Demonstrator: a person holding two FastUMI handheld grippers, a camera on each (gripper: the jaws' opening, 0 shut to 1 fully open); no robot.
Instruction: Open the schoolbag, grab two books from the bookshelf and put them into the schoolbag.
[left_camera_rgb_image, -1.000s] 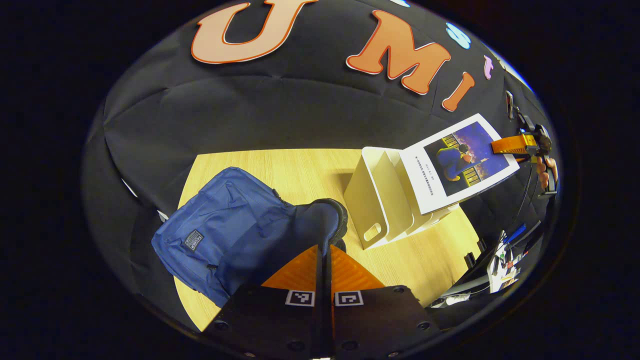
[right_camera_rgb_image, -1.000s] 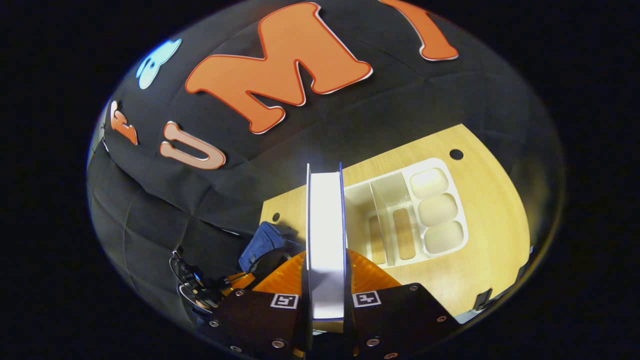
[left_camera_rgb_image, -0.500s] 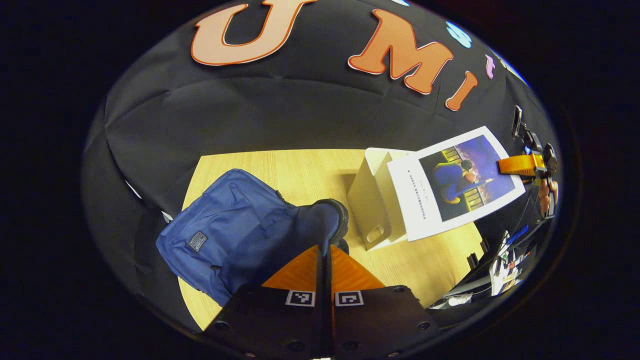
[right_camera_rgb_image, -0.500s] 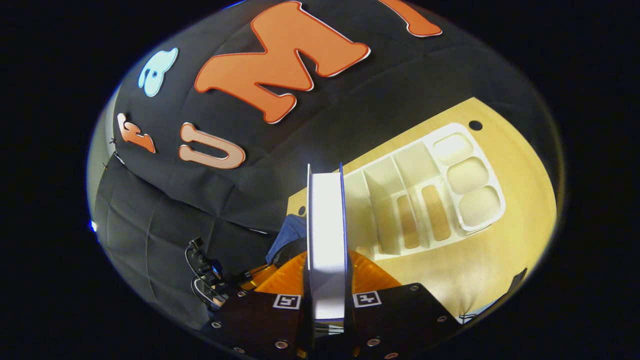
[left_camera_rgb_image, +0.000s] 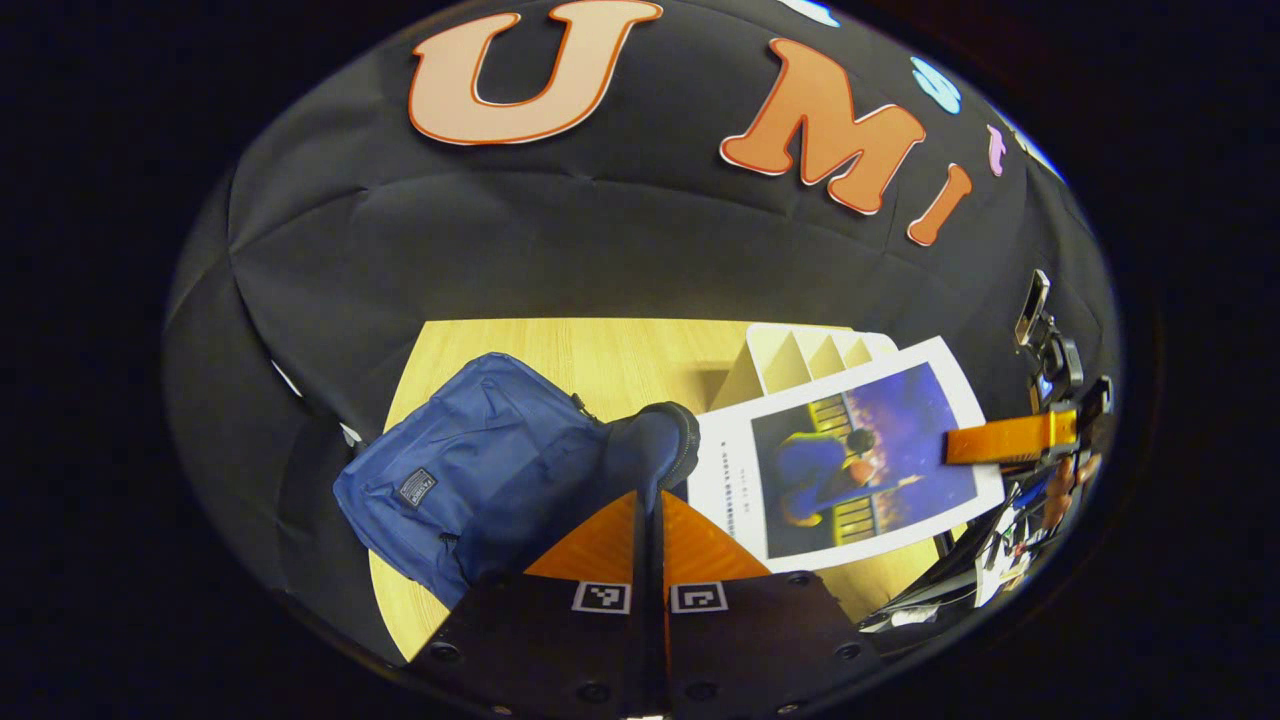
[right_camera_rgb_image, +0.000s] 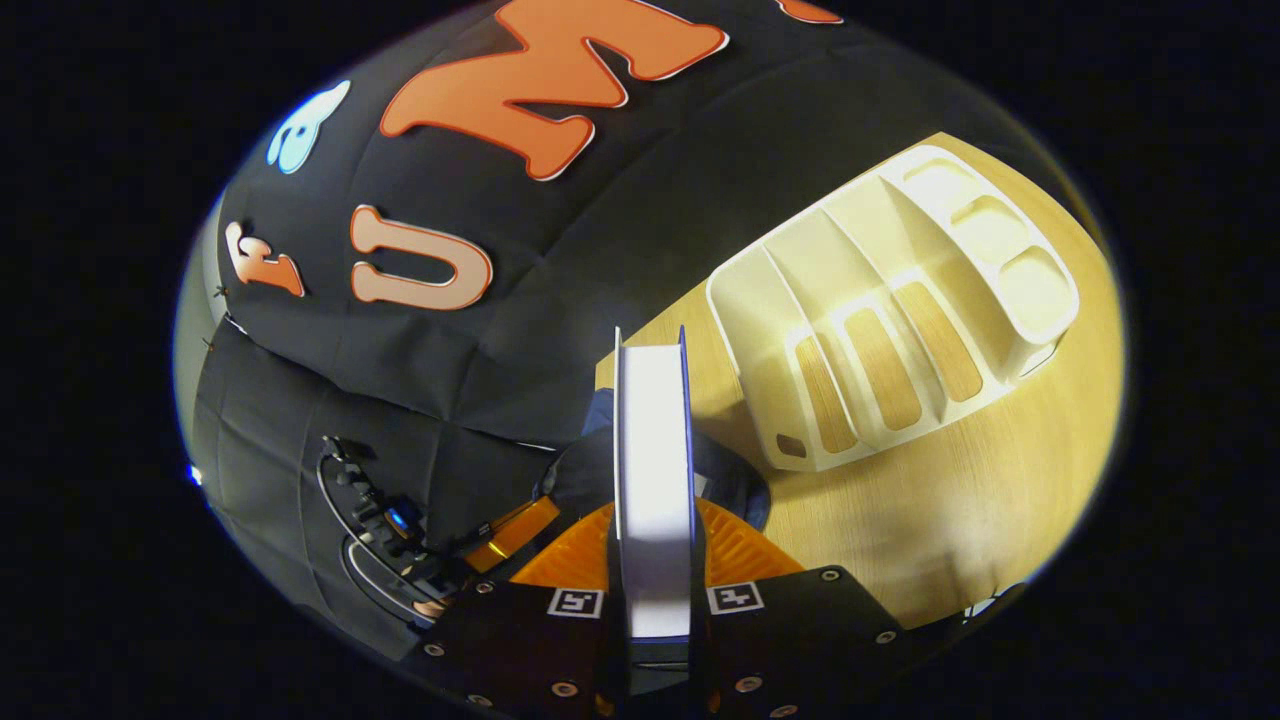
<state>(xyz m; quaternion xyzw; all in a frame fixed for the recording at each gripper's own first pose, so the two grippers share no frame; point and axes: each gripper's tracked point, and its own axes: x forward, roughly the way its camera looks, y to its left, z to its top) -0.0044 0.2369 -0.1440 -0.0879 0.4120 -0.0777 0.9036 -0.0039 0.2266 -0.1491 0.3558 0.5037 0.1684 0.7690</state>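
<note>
Between right tool (right_camera_rgb_image: 652, 560) fingers, book (right_camera_rgb_image: 654, 470)

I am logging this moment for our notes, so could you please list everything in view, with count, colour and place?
Schoolbag: one, blue, lying on the table's left part, its opening edge pinched up.
Book: one, white cover with a blue and purple picture, held in the air between bookshelf and schoolbag.
Bookshelf: one, cream white, slotted, standing on the table's right part; no books seen in its slots.
Table: one, light wood, under schoolbag and bookshelf.
Left gripper: one, orange fingers on a black body, shut on the schoolbag's edge.
Right gripper: one, orange fingers, shut on the book.
Hand: one, holding the right gripper, at the left gripper view's right edge.
</note>
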